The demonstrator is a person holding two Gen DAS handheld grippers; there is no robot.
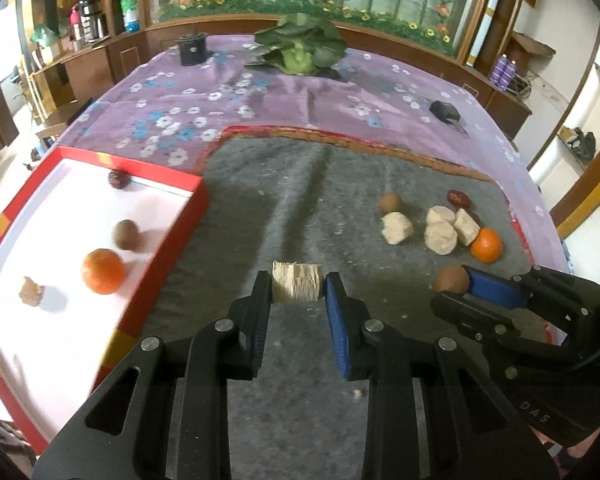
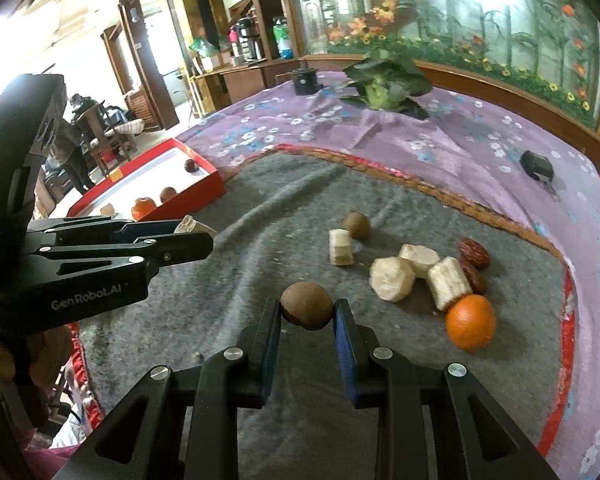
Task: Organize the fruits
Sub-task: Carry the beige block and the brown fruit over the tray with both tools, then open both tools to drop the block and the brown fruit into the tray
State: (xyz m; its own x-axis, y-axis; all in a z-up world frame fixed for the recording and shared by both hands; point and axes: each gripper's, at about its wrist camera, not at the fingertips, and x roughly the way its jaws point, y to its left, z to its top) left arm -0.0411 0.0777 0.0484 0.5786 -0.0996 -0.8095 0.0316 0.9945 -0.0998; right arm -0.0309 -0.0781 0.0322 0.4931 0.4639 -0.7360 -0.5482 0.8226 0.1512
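Note:
My left gripper (image 1: 298, 286) is shut on a pale banana chunk (image 1: 297, 287) and holds it above the grey mat, right of the red tray (image 1: 162, 240). The tray holds an orange (image 1: 103, 271), a brown round fruit (image 1: 126, 234), a red date (image 1: 118, 179) and a pale piece (image 1: 31, 291). My right gripper (image 2: 307, 312) is shut on a brown round fruit (image 2: 307, 305) over the mat. On the mat lie several banana chunks (image 2: 392, 279), an orange (image 2: 470, 322), red dates (image 2: 475, 253) and another brown fruit (image 2: 356, 225).
A grey mat (image 1: 300, 200) lies on a purple flowered cloth (image 1: 260, 96). A leafy green vegetable (image 1: 300, 46), a black cylinder (image 1: 193, 49) and a small black object (image 1: 444, 110) sit farther back. Wooden cabinets and a flower mural stand behind.

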